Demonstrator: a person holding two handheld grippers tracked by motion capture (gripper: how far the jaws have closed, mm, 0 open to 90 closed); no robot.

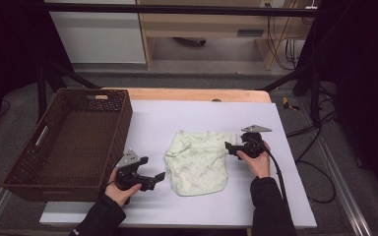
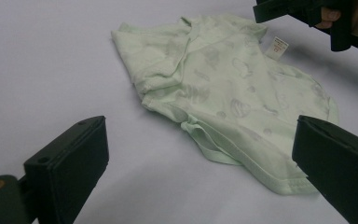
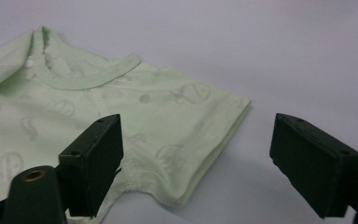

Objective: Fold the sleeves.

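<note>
Garment (image 1: pixel 197 162) flat, sleeve hem (image 3: pixel 214 135) between spread right tool (image 3: pixel 196 172); left tool (image 2: pixel 200 172) spread.

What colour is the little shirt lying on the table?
Pale green with a faint printed pattern; the shirt shows best in the left gripper view.

High view overhead facing forward, gripper views close, sharing garment (image 1: pixel 197 162)
</note>
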